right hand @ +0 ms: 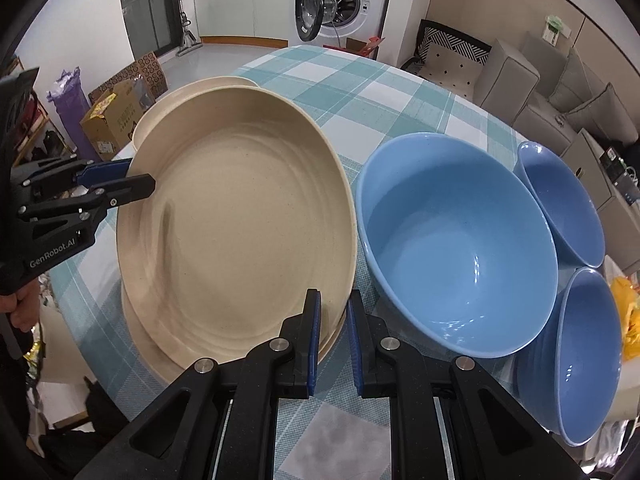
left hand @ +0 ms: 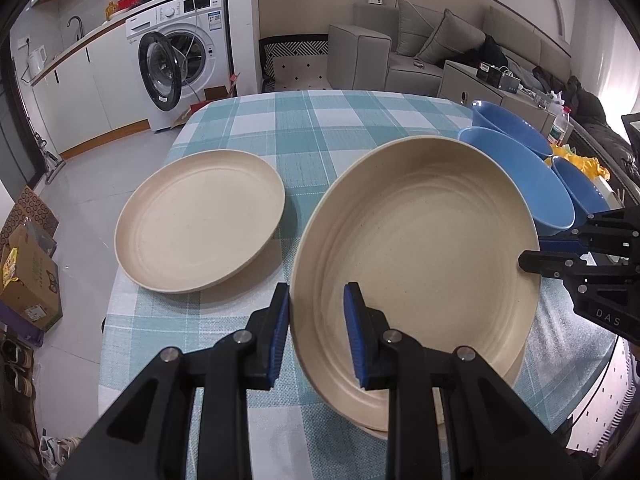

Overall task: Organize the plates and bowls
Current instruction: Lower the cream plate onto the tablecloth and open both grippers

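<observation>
A beige plate [left hand: 420, 248] is held tilted above another beige plate [left hand: 516, 368] lying on the checked tablecloth. My left gripper [left hand: 316, 332] straddles its left rim with a gap beside the outer pad. My right gripper [right hand: 333, 332] is shut on the plate's [right hand: 240, 220] right rim; it also shows in the left wrist view [left hand: 532, 254]. The left gripper shows in the right wrist view [right hand: 120, 178] at the plate's far rim. A third beige plate [left hand: 200, 220] lies alone to the left. Three blue bowls [right hand: 456, 240] [right hand: 560, 200] [right hand: 576, 352] sit to the right.
The round table [left hand: 320, 120] has a teal checked cloth. A yellow bag [right hand: 628, 320] lies beyond the bowls. A washing machine [left hand: 184, 52] with its door open, cardboard boxes [left hand: 32, 272] and a grey sofa [left hand: 440, 40] stand around the table.
</observation>
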Tool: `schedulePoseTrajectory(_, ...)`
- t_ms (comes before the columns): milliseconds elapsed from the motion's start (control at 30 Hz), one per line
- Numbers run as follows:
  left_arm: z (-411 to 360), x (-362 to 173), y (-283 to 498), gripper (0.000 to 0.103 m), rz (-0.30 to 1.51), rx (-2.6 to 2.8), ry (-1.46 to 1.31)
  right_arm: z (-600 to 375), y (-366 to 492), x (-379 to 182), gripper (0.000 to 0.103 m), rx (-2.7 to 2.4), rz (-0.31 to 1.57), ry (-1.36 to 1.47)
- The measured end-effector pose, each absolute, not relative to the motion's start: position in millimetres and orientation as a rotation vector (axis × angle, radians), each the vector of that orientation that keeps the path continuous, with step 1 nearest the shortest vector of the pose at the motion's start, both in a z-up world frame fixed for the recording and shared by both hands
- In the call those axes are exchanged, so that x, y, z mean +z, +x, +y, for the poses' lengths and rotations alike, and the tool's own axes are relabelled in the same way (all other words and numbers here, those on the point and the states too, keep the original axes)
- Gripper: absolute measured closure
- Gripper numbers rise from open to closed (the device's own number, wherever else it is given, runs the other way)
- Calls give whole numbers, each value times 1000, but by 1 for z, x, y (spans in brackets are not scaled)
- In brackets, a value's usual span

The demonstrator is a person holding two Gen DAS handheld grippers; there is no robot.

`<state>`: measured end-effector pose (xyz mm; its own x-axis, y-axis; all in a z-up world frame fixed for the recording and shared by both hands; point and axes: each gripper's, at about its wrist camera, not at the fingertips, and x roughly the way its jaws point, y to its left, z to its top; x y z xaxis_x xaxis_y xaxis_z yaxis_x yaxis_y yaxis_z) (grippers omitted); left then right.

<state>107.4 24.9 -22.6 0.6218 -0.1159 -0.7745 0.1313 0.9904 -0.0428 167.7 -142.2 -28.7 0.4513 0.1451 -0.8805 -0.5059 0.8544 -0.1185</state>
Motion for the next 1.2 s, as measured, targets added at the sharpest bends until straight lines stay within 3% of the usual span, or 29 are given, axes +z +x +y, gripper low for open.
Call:
schedulePoseTrajectory(967, 16, -52, 117, 78, 944, -129, 85, -123, 169, -75, 85, 374, 1060, -552)
schedulePoseTrajectory(1100, 15, -51, 116, 75, 940, -127, 106, -118, 166, -77, 80, 364, 1042, -598)
schedulePoseTrajectory(1200, 15, -51, 116, 72, 945, -139, 109, -115, 162, -80, 71, 369, 1044, -622)
